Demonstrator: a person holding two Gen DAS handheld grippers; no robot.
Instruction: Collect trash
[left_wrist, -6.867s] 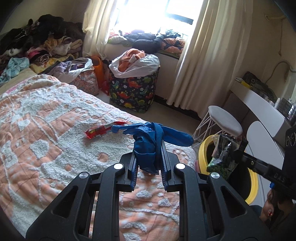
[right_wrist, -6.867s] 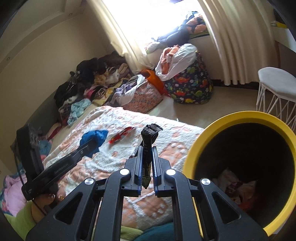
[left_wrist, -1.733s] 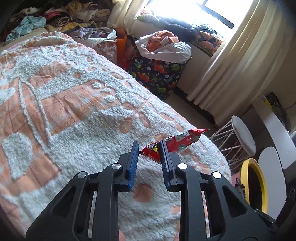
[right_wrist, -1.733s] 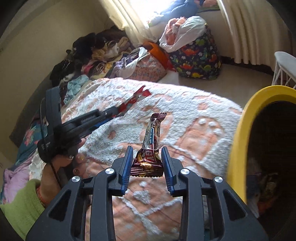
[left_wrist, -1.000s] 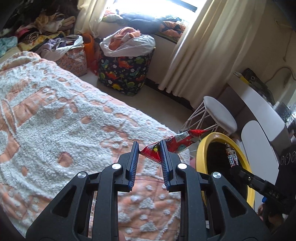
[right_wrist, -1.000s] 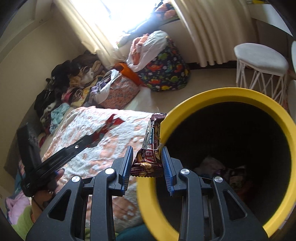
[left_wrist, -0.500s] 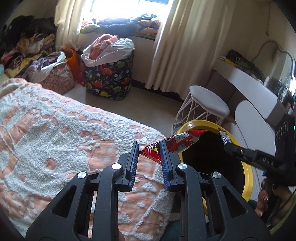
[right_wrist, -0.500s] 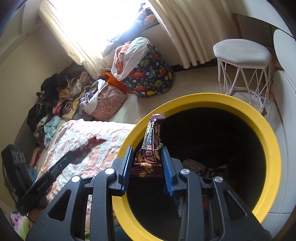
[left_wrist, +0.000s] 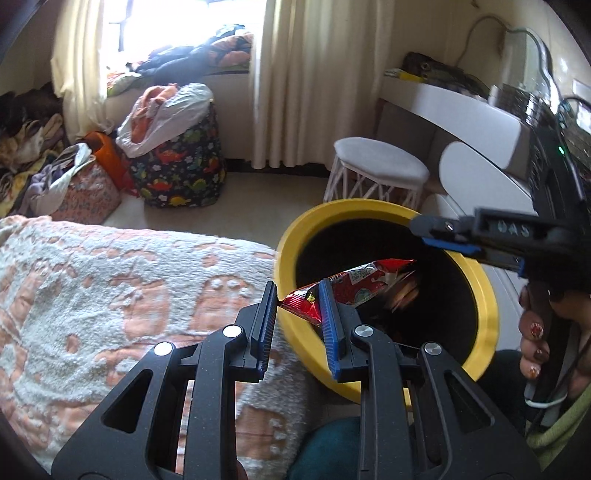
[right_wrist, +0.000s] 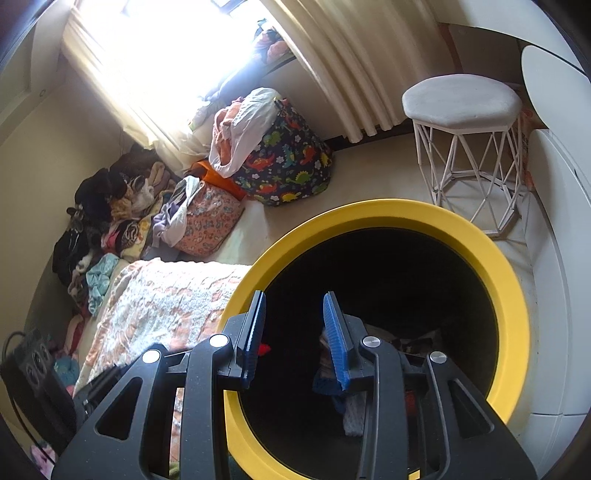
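With the right gripper (right_wrist: 294, 339) parted and empty over the yellow bin (right_wrist: 376, 214), the left gripper (left_wrist: 298, 314) clamps the red wrapper (left_wrist: 347, 286) just over the near rim and should reach farther over the opening before letting go.

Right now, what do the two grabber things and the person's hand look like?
Each hand-held gripper is black plastic with silver screws and two flat fingers lined with ribbed blue pads. The right hand-held gripper has raised letters on its side and a small green light on its body. The hand has dark painted nails with tiny decorations, a green sleeve, and a white cable beside it.
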